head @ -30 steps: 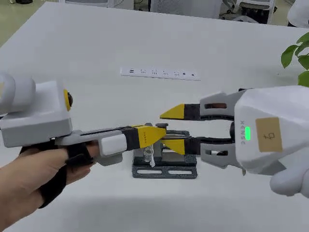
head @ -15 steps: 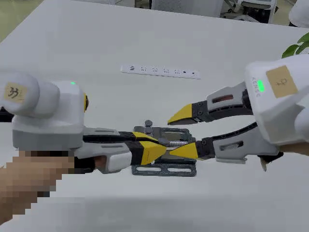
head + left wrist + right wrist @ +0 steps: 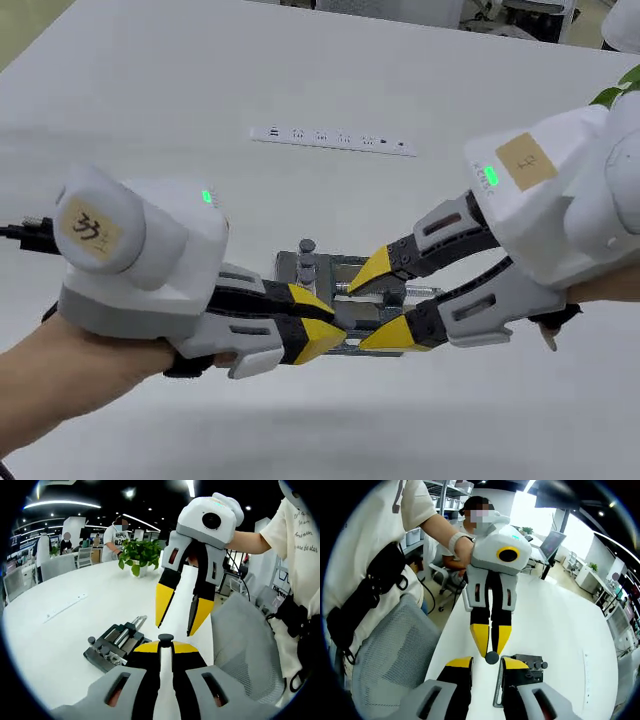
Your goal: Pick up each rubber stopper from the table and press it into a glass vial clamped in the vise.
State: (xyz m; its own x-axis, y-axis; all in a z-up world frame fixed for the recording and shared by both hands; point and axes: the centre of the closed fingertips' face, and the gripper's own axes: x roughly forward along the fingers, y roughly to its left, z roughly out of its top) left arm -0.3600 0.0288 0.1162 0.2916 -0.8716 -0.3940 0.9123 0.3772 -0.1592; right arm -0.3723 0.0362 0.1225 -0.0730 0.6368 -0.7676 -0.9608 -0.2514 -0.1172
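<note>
My left gripper (image 3: 325, 330) comes in from the left, shut on a small dark rubber stopper (image 3: 165, 638) pinched at its yellow tips. The right gripper (image 3: 378, 305) faces it from the right with its jaws open, tips nearly touching the left's. In the right gripper view the stopper (image 3: 492, 657) hangs between my own open jaws (image 3: 486, 661), held by the left gripper (image 3: 491, 652). The dark metal vise (image 3: 290, 268) sits on the white table just behind both tips, with small round caps standing on it. From the left gripper view, the vise (image 3: 112, 645) lies lower left.
A white power strip (image 3: 332, 141) lies further back on the table. A green plant (image 3: 140, 552) stands at the far right corner. A grey mesh chair (image 3: 390, 650) is beside the table's near edge. People stand in the background.
The left gripper has come off the vise toward the near side with the stopper. The right gripper has tilted down to meet it tip to tip, still open. The head camera shifted too.
</note>
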